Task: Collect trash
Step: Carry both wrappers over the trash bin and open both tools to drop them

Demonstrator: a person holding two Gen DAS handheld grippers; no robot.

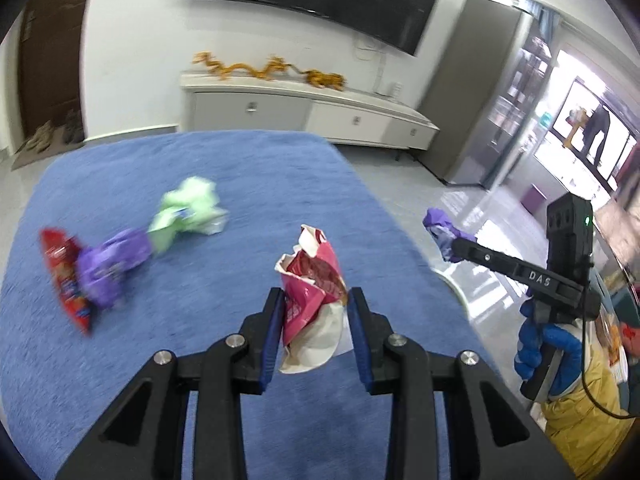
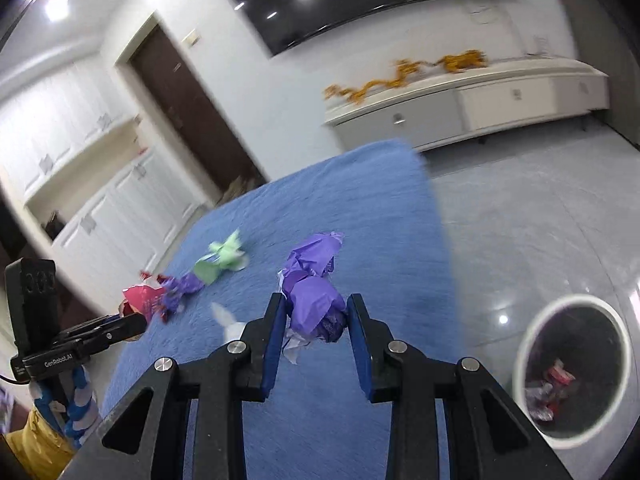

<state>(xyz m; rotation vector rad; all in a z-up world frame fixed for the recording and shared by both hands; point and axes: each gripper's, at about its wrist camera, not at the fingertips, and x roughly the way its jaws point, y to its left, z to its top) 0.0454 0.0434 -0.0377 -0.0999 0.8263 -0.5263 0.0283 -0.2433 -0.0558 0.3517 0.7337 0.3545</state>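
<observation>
Fingers of the left gripper (image 1: 316, 300) pinch a crumpled pink snack bag (image 1: 310, 280) above the blue rug (image 1: 200, 180); its lower end hangs hidden between them. Those of the right gripper (image 2: 316, 306) clamp a purple wrapper (image 2: 316, 304), its print unreadable. Blurred red (image 1: 66, 280), purple (image 1: 110, 264) and green (image 1: 188, 212) wrappers lie on the rug. A white bin (image 2: 524, 344), cut off at the edge, holds scraps
</observation>
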